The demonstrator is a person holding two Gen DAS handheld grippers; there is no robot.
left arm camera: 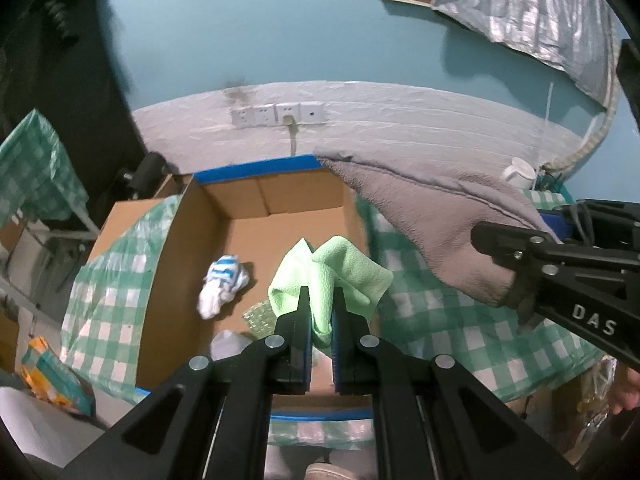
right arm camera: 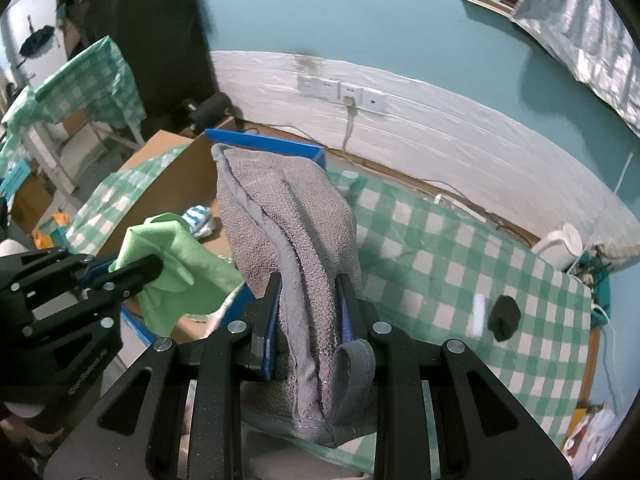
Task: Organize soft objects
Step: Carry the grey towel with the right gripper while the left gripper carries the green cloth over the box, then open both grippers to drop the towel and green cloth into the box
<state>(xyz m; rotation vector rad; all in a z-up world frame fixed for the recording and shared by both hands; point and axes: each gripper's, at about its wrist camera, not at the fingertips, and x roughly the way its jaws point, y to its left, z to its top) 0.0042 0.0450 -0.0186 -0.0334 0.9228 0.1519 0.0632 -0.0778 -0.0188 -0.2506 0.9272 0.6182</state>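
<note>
My left gripper point(left arm camera: 321, 294) is shut on a light green cloth point(left arm camera: 344, 272) and holds it above the open cardboard box point(left arm camera: 176, 248). The green cloth also shows in the right wrist view point(right arm camera: 176, 264). My right gripper point(right arm camera: 310, 280) is shut on a grey towel point(right arm camera: 288, 216) and holds it up at the box's right side; the towel also shows in the left wrist view point(left arm camera: 432, 220). A white and blue striped sock point(left arm camera: 222, 284) lies on the box floor.
A green checked tablecloth point(right arm camera: 460, 264) covers the table to the right of the box. On it lie a small black object point(right arm camera: 505, 317) and a white strip point(right arm camera: 478, 314). A white jug point(right arm camera: 562, 245) stands at the far right. Bubble wrap point(left arm camera: 258, 316) lies in the box.
</note>
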